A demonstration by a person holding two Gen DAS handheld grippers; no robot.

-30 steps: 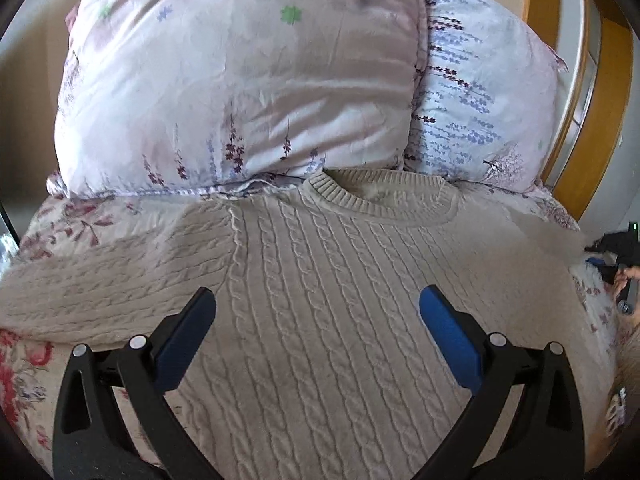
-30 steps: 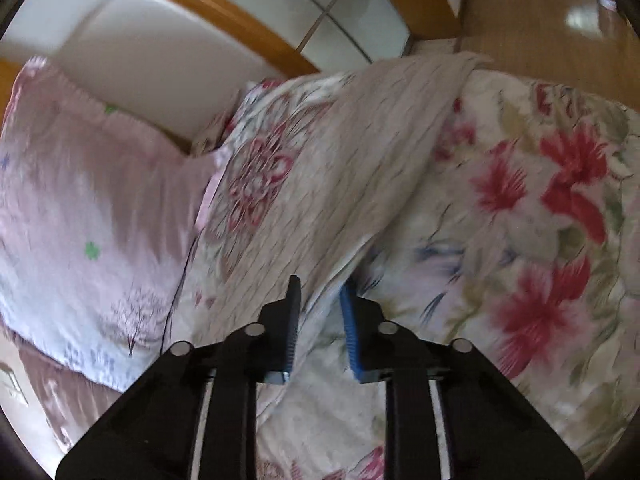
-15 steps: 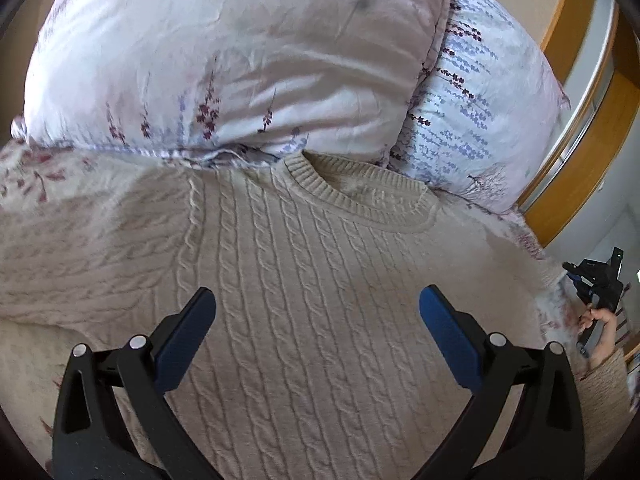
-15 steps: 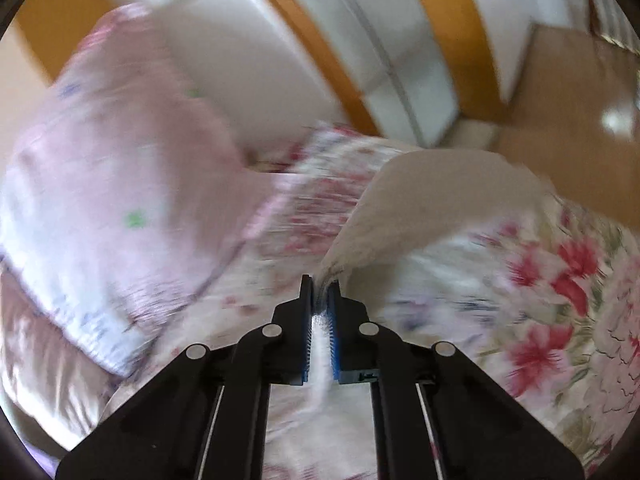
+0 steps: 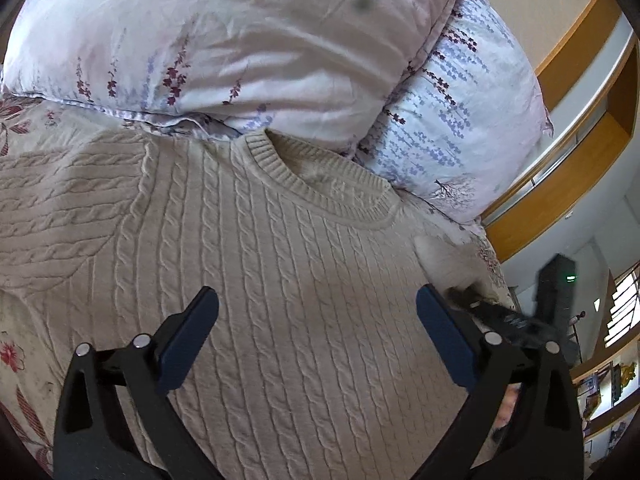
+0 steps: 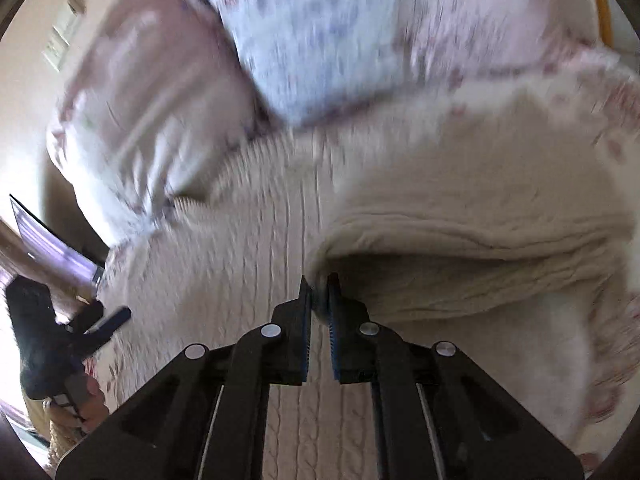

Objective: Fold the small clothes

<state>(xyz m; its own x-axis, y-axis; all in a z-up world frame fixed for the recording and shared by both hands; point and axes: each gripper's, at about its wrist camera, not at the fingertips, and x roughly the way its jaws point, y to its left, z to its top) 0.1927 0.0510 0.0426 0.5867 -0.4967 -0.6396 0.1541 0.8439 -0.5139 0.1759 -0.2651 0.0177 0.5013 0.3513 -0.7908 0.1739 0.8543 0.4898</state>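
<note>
1. Cream cable-knit sweater (image 5: 280, 264) lies face up on the bed (image 5: 24, 360), neck hole against the pillows (image 5: 240, 40). Body looks flat; one sleeve is spread out toward the left edge of the left wrist view.
2. Left tongs (image 5: 316, 332) are spread wide, nothing between them. They hover over the chest panel, the sweater's middle running between the two blue pads (image 5: 188, 336). Can't tell whether the pads touch the knit.
3. Right tongs (image 6: 318, 300) are pinched narrow on the end of the other sleeve (image 6: 460, 256), likely at or near the cuff. The sleeve is lifted and draped in a loop across the body side. Right view is motion-blurred, so the exact grip point is unclear.
4. In the left wrist view the right tongs appear at the right edge, beside the sweater's shoulder, with a pale bit of knit at the tip.
5. Handling, judged: chunky knit, soft and floppy, with moderate weight for a garment. It'll sag and stretch if hung from one point. Not slippery, since the ribs give the pads good bite. Not fragile, though loops could snag.
6. Where to grab, judged: cuffs, shoulder seams, hem corners and the ribbed collar (image 5: 320, 188) are the firmer spots. The mid-panel would just bunch.
7. Step in hand, judged: folding this sleeve in over the chest, early in the fold. The far sleeve and the bottom-up fold aren't done yet.
8. Risk: the sleeve could land twisted or drag the shoulder off line.
</note>
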